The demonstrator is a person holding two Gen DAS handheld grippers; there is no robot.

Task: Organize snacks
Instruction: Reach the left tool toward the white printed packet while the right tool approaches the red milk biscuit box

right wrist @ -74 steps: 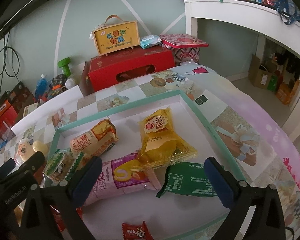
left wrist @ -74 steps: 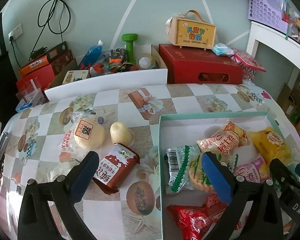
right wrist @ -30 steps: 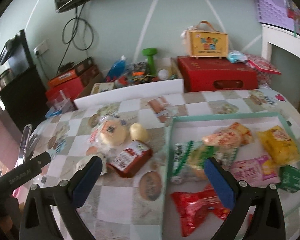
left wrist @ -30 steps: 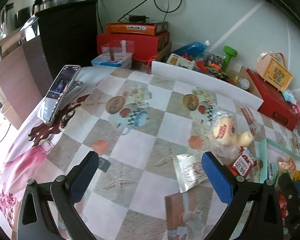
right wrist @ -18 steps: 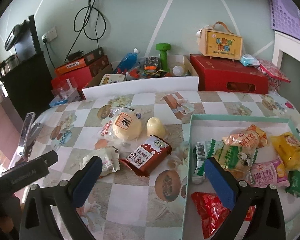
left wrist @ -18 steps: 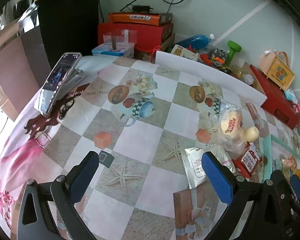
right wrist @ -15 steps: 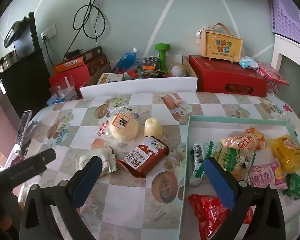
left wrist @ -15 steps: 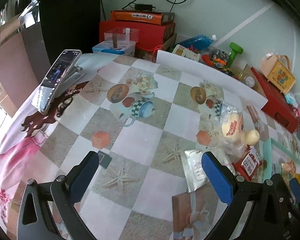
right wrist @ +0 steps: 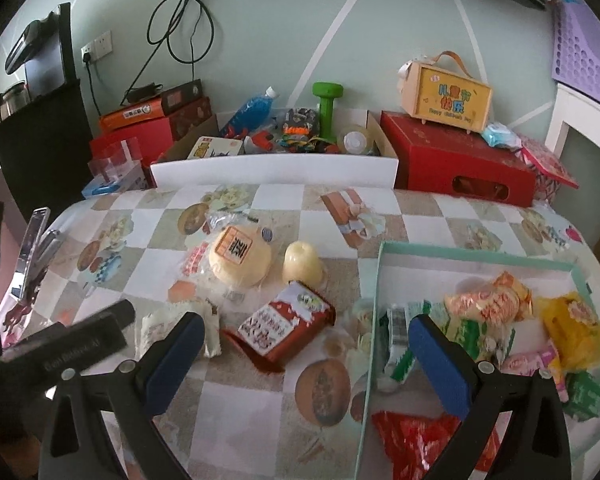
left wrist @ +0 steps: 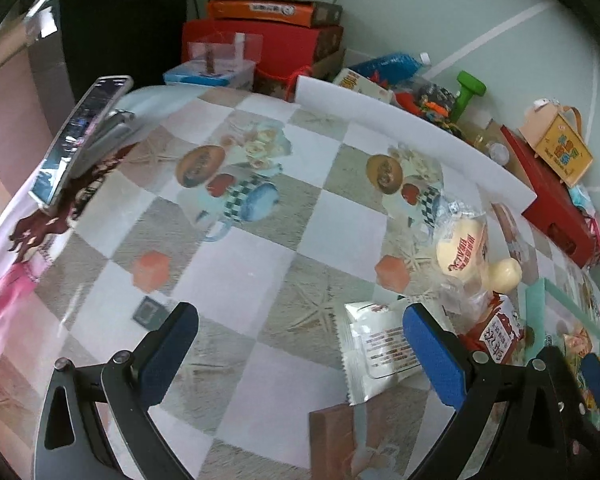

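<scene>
- Plainly, both sets of jaws are spread wide and pinch nothing: the left gripper (left wrist: 296, 344) hangs over bare checked tabletop (left wrist: 236, 264), and the right gripper (right wrist: 304, 352) hangs over the seam between the loose snacks and the tray.
- Nearest the left jaws is the white packet (left wrist: 378, 354), lying flat just inside and under the right-hand blue pad, not centred between the 2 pads; its long axis runs near-to-far in that view, roughly along the fingers.
- In the right wrist view the same white packet (right wrist: 180, 330) sits at the left pad's tip, with the left gripper's black body just left of it, so the left hand looks the nearer of the 2 for it.
- Between the right jaws, a little farther off, lies the red-brown packet (right wrist: 286, 326), long axis slanted from near-left to far-right; this one seems the right hand's natural pick.
- Farther still are the round bun in clear wrap (right wrist: 238, 256) and the small pale yellow piece (right wrist: 302, 268) just right of it.
- The teal tray (right wrist: 374, 292) lies to the right, already holding several packets; 4 snacks remain on the tabletop to its left.
- My judgement: either pick then travels rightward into the tray, and the left jaws need a small shift right to centre on the white packet.
</scene>
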